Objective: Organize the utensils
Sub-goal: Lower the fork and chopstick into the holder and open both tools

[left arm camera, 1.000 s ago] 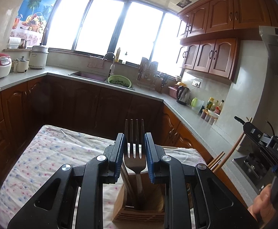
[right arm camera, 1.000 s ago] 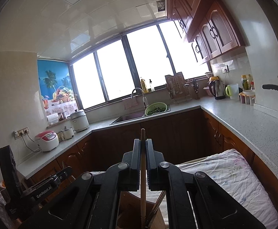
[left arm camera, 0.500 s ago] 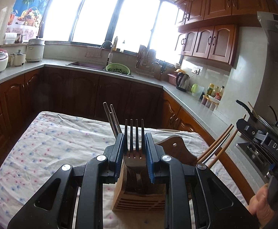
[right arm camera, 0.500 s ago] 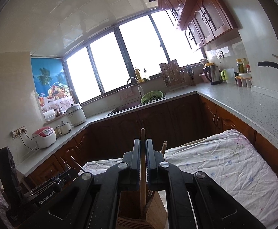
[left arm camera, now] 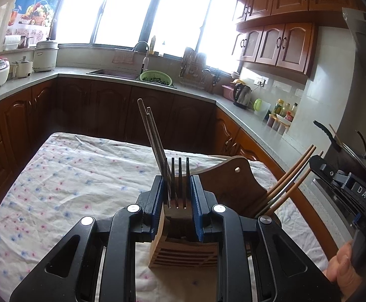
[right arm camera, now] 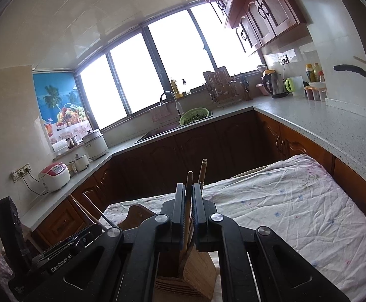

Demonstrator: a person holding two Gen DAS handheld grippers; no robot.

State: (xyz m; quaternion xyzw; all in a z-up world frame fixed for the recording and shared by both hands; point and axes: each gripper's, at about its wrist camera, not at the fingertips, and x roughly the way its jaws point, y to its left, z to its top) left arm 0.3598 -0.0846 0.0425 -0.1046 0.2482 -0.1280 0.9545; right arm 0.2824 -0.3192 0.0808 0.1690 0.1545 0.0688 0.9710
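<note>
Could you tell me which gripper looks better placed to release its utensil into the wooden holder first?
Probably left. The left gripper holds the fork upright with its handle already down inside the wooden holder. The right gripper grips a wooden chopstick above the holder's side; its lower end is hidden.

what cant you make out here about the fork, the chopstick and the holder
- Left wrist view: the fork handle, hidden by the left gripper and wooden holder.
- Right wrist view: the chopstick lower end, hidden by the right gripper; the holder's compartments, hidden by both.
</note>
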